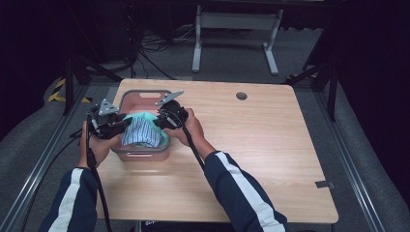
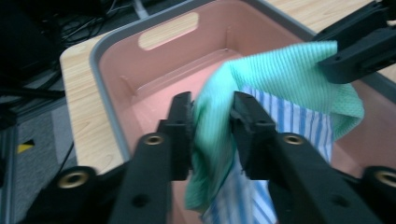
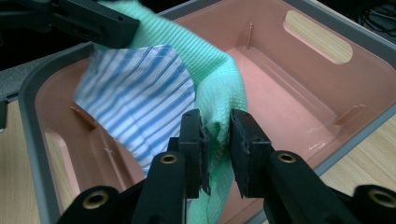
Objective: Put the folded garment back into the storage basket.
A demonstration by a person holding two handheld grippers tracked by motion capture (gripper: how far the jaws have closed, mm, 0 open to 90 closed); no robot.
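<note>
Pink plastic bin with grey rim (image 1: 126, 94) sits toward the left of the light wooden table (image 1: 270, 145). Green waffle-weave cloth (image 2: 280, 70) and blue-and-white striped cloth (image 3: 135, 102) hang bunched over the bin's interior. Left hand-held gripper (image 2: 212, 116): jaws partly open, green cloth between them, grip not clearly tight. Right hand-held gripper (image 3: 215, 135): likewise partly open, green cloth edge between the jaws, above the bin's near wall.
</note>
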